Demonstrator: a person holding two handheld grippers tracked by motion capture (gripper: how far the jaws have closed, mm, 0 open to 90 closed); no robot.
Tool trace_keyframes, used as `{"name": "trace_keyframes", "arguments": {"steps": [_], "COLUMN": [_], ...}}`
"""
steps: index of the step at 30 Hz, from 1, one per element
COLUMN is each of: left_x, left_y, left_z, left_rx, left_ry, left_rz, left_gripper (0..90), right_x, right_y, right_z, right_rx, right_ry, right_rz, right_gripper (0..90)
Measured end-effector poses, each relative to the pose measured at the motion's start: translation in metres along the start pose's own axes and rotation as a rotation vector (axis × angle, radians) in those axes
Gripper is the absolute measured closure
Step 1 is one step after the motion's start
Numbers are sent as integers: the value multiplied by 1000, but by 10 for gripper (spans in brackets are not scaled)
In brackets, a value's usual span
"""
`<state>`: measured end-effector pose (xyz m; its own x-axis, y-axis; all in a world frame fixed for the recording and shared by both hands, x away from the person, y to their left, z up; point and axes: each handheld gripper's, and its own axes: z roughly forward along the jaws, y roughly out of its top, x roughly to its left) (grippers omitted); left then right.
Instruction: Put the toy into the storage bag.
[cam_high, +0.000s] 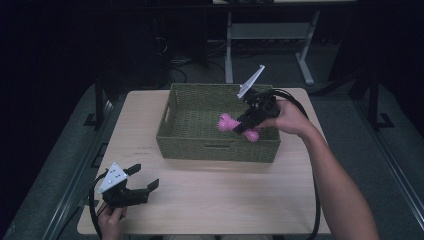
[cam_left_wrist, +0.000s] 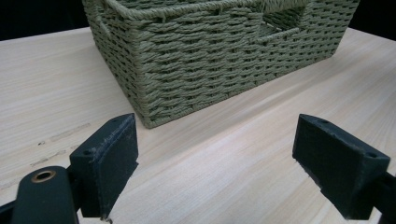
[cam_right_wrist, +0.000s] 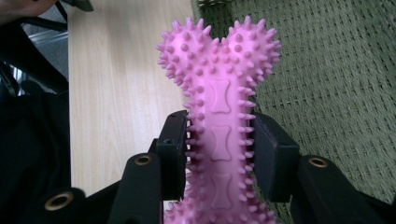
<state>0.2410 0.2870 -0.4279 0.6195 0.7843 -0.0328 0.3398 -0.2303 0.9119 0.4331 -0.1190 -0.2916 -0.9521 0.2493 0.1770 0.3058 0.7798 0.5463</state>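
Observation:
A pink spiky bone-shaped toy (cam_high: 228, 122) hangs over the inside of a green woven basket (cam_high: 185, 141) at the table's middle back. My right gripper (cam_high: 243, 125) is shut on the toy's shaft; in the right gripper view the two black pads squeeze the pink bone (cam_right_wrist: 219, 93) from both sides, with the basket's woven floor (cam_right_wrist: 327, 79) behind it. My left gripper (cam_high: 145, 176) rests near the table's front left corner, jaws wide apart and nothing between them. In the left gripper view its fingers (cam_left_wrist: 109, 163) frame bare tabletop, with the basket (cam_left_wrist: 210, 60) farther ahead.
The light wooden table (cam_high: 215, 195) has open surface in front of the basket. Cables trail from both grippers. Beyond the table's far edge stands a white-legged desk frame (cam_high: 270, 45) on a dark floor.

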Motion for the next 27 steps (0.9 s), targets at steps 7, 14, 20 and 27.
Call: {"name": "trace_keyframes", "arguments": {"steps": [7,14,20,27], "left_x": [1,1,1,2], "left_y": [0,0,0,1], "left_z": [0,1,1,1], "left_rx": [2,3,2,3], "left_ry": [-2,-3,-2,1], "left_rz": [-2,4,-2,-3], "left_gripper": [138,138,138,138], "right_x": [-16,-26,-32,-38], "right_y": [-3,-5,-4,3], "right_z": [7,16,22,28], "right_rx": [6,33,46,73], "right_ry": [2,6,8,4], "right_rz": [30,45,58,59], "right_gripper": [584,584,584,584]}}
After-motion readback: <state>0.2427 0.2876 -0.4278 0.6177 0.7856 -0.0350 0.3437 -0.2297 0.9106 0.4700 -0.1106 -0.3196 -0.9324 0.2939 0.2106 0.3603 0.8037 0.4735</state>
